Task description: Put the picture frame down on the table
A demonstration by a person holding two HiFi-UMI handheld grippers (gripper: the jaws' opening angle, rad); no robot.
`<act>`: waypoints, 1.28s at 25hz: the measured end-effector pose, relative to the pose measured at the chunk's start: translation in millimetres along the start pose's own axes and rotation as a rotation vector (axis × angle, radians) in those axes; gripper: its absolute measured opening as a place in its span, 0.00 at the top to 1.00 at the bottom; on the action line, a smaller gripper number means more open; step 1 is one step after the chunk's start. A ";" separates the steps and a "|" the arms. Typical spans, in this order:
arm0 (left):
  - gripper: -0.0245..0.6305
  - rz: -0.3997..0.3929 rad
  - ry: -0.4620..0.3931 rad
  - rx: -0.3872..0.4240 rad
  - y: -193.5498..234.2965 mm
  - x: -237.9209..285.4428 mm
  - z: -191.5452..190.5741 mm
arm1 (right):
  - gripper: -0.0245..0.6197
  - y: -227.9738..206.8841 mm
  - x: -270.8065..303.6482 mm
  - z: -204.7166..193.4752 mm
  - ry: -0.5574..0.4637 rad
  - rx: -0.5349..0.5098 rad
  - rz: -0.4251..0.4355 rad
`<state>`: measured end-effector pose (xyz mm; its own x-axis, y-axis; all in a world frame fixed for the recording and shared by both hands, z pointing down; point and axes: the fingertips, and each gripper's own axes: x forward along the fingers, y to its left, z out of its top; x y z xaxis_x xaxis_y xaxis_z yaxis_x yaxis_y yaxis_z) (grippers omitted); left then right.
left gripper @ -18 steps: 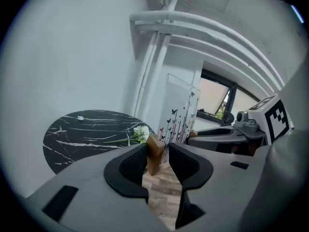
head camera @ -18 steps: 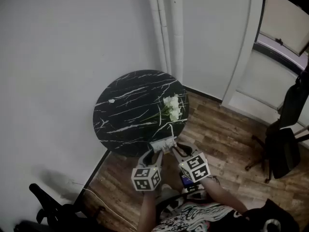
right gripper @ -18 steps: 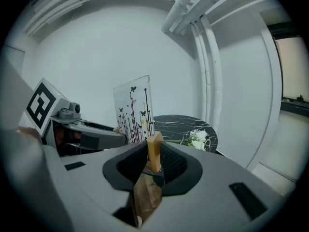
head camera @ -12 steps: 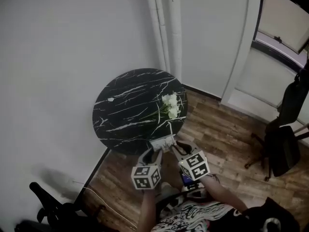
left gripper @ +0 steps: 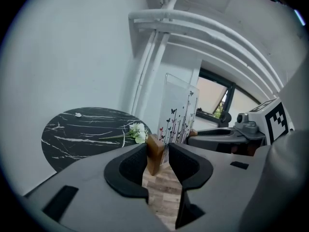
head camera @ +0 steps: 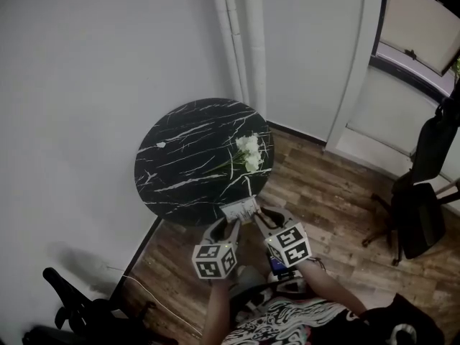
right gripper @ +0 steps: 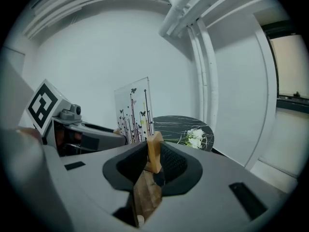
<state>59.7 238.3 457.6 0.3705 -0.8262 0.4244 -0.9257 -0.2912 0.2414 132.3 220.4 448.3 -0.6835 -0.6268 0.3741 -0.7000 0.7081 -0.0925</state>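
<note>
The picture frame [head camera: 241,210] is a clear pane printed with black stems and butterflies, set on wooden blocks. It hangs upright over the wooden floor, just short of the near rim of the round black marble table [head camera: 183,167]. My left gripper [head camera: 228,226] is shut on one wooden block [left gripper: 154,152], with the pane [left gripper: 177,113] rising beyond it. My right gripper [head camera: 260,221] is shut on the other wooden block [right gripper: 154,150], and the pane [right gripper: 133,111] stands to its left.
A bunch of white flowers [head camera: 248,152] lies on the table's right side, also in the left gripper view [left gripper: 136,133]. White pipes [head camera: 241,42] run up the wall behind. A black office chair [head camera: 420,214] stands at the right, another chair base [head camera: 68,315] at bottom left.
Both grippers and the frame have shifted slightly left and toward the table's near rim. The hold on the frame is unchanged.
</note>
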 end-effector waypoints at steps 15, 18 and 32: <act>0.74 -0.002 0.023 -0.005 18.8 34.3 10.5 | 0.83 -25.1 31.7 4.4 0.034 0.021 0.003; 0.73 -0.002 0.032 -0.009 33.1 51.0 16.7 | 0.83 -34.9 51.4 7.9 0.048 0.022 0.006; 0.74 -0.039 0.098 -0.043 146.1 156.1 77.0 | 0.83 -91.3 198.1 53.6 0.104 0.058 -0.024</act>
<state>-23.5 29.7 491.9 0.4136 -0.7631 0.4966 -0.9072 -0.2992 0.2958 49.8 14.1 481.4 -0.6436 -0.6036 0.4706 -0.7285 0.6716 -0.1349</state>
